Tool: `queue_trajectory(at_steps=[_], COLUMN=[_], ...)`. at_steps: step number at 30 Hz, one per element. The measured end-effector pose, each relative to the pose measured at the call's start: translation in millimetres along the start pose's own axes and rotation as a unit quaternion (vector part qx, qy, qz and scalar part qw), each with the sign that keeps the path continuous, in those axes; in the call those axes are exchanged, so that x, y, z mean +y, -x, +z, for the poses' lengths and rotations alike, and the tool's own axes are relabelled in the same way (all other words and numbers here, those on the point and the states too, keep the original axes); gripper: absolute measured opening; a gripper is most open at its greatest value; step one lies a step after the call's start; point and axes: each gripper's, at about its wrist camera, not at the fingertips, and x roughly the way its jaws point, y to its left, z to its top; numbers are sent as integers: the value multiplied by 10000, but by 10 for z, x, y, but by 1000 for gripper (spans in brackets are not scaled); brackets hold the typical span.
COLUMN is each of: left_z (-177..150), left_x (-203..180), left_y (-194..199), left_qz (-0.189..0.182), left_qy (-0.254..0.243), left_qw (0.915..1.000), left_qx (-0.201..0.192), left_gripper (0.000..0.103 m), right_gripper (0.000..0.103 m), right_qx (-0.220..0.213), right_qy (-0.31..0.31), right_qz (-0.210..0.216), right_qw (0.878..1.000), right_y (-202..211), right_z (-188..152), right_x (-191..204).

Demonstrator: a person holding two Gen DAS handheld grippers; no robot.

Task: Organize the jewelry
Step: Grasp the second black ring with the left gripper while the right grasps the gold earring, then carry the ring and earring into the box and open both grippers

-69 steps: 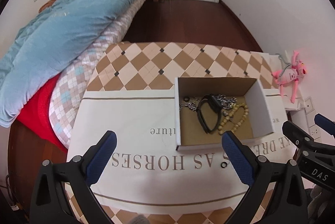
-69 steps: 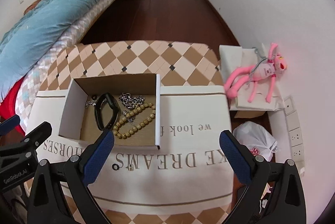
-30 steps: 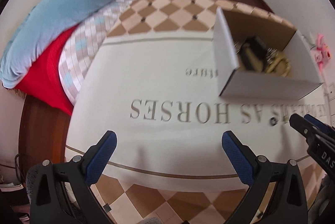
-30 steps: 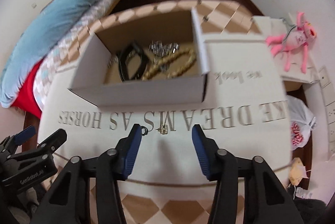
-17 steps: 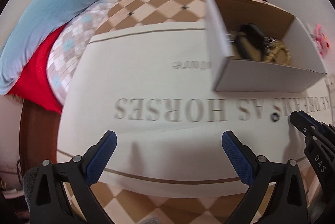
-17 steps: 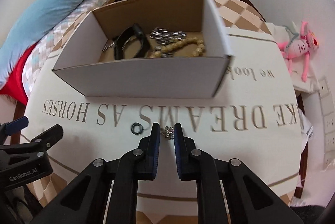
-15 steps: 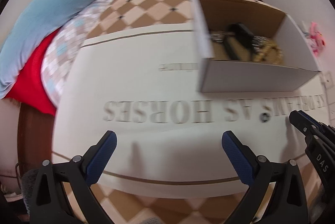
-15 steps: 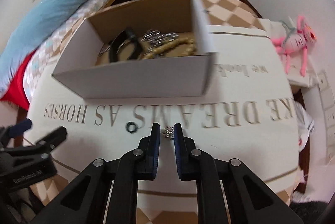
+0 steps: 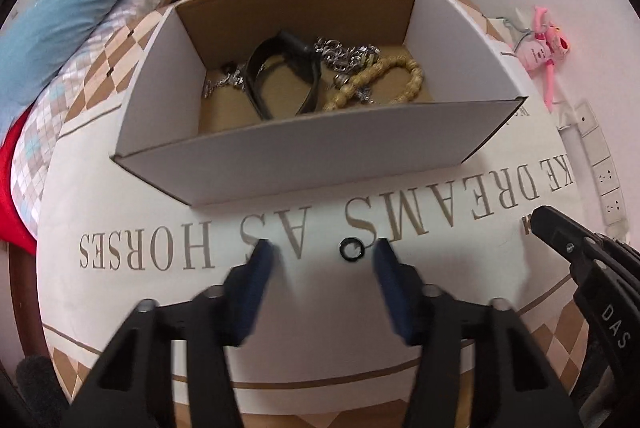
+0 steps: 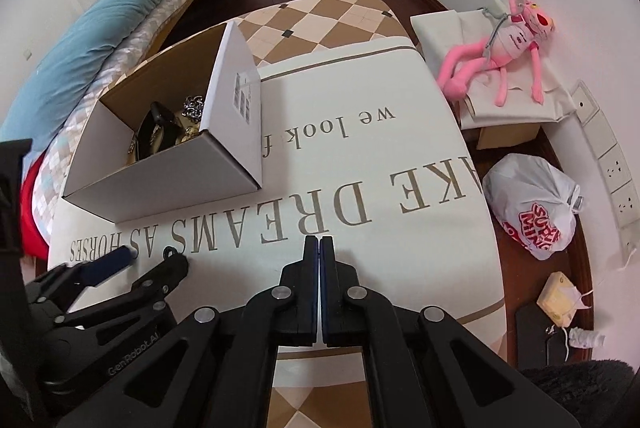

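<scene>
Lettered cream cloth (image 9: 120, 188) over a checked table, bed (image 10: 120, 12) behind.
My left gripper (image 9: 322, 260) straddles the black ring (image 9: 351, 250), jaws parted; my right gripper (image 10: 320, 248) is pressed closed beside the box (image 9: 304, 164).

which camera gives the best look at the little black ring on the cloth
The left wrist view: the black ring lies in plain sight between the open left gripper's fingers. In the right wrist view it is a small dark loop, partly hidden by the left gripper.

Left wrist camera faces the box (image 9: 304, 164) close and low; right wrist camera looks from its right side; both share the box and cloth (image 9: 120, 292).
</scene>
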Motion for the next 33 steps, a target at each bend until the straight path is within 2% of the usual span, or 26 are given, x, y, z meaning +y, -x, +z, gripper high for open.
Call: queue_trajectory(at_steps=[1, 4, 11, 16, 19, 22, 26, 30, 33], left_z=[-13, 23, 45, 118, 299, 547, 844, 1023, 1116], left_x=[-27, -18, 99, 253, 397, 563, 706, 836, 952], left_y=[17, 15, 133, 634, 894, 950, 793, 546, 502], left_qz=[-16, -31, -129, -491, -731, -887, -877, -822, -733], left_qy=[-24, -86, -16, 79, 206, 322, 386, 525, 677], left_qw=[10000, 9999, 9996, 9972, 9948, 9937, 9946, 9952, 9949], left_qx=[-27, -70, -238, -563, -685, -611, -394, 98, 161], left_gripper=[30, 10, 10, 10, 10, 10, 11, 12, 13], right_gripper=[0, 0, 0, 0, 0, 0, 0, 0, 1], right_qx=[-4, -28, -170, -361, -505, -600, -526, -167, 239], right_qy=[-25, -72, -110, -102, -78, -34, 149, 303, 412], right_qz=[21, 57, 194, 470, 699, 983, 1134, 1069, 935], right_qw=[10000, 10000, 9996, 9982, 9962, 9933, 9920, 9937, 9945], right_y=[0, 19, 202, 485, 666, 778, 703, 469, 273], right_z=[2, 7, 29, 98, 215, 429, 720, 944, 1052], right_x=[-10, -34, -1, 91, 181, 322, 530, 669, 739])
